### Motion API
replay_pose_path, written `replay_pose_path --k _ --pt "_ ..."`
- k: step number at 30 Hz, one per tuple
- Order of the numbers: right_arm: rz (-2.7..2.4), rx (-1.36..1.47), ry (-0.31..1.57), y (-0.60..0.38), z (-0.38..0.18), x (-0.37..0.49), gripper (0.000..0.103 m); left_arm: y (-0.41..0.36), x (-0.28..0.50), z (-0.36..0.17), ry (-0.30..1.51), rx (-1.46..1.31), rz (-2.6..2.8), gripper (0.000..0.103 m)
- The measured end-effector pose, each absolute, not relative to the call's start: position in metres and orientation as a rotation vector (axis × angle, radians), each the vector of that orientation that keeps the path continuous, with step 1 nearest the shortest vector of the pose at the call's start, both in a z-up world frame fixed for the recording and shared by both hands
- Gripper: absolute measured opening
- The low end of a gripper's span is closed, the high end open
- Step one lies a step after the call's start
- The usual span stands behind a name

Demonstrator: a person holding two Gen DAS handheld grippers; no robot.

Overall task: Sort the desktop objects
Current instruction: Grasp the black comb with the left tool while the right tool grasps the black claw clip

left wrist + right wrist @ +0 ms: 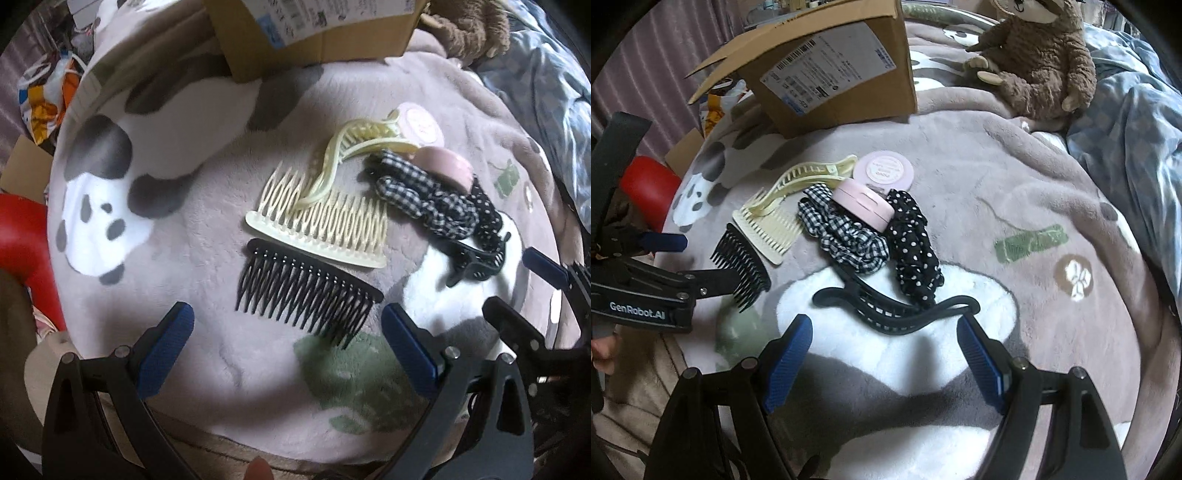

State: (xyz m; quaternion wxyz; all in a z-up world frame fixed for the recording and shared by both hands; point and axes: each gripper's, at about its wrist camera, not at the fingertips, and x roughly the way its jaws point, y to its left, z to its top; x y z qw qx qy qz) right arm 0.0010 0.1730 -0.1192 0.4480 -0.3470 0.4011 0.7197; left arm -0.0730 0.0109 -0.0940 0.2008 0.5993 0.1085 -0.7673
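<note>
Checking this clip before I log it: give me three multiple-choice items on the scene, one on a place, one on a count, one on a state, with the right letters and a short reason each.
1. Where does the cream curved clip lie?
A. across the cream comb's teeth
B. inside the cardboard box
C. under the black comb

2. How many side combs are on the blanket?
A. one
B. two
C. four

3. What state is the right tool in?
A. shut on the black clip
B. shut on a scrunchie
C. open, holding nothing

Answers:
1 A: the cream curved clip rests over the cream comb.
2 B: only that comb and the black comb show.
3 C: the right tool has its fingers spread, with the black clip lying just ahead, ungripped.
</note>
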Motion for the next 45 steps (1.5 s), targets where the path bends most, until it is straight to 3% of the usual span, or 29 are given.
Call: replay_pose_path --k 10,21,23,29,33,37,40,45 --pt "1.773 -0.886 0.88 0.178 -0.123 -0.005 0.081 -0.003 -0.09 -0.128 0.395 1.738 -2.041 0.103" --pt "1.863 -0.929 0.821 0.19 -0.129 -0.019 0.081 -0.012 -0.081 -0.132 0.501 1.74 -2.014 0.101" --pt "1.861 -0.918 0.867 0.192 -0.134 -0.016 0.081 -0.012 -0.079 -0.131 0.504 1.745 -2.023 0.097" --pt "1.833 -0.895 0.941 0.19 -0.142 -0.007 0.08 -0.016 -0.068 -0.122 0.52 1.724 -2.064 0.068" --pt "1.824 -0.894 0.965 0.186 -0.141 -0.003 0.072 -0.025 -0.059 -0.118 0.566 1.71 -2.09 0.053" --pt "1.856 -0.889 1.042 0.185 -0.143 -0.004 0.05 -0.032 -0.051 -0.115 0.605 1.704 -2.118 0.037" --pt "1.855 -0.923 1.016 0.182 -0.142 -0.01 0.048 -0.038 -0.045 -0.111 0.648 1.697 -2.138 0.025" --pt "1.86 -0.903 1.064 0.18 -0.136 -0.009 0.038 -0.044 -0.038 -0.107 0.715 1.692 -2.153 0.014"
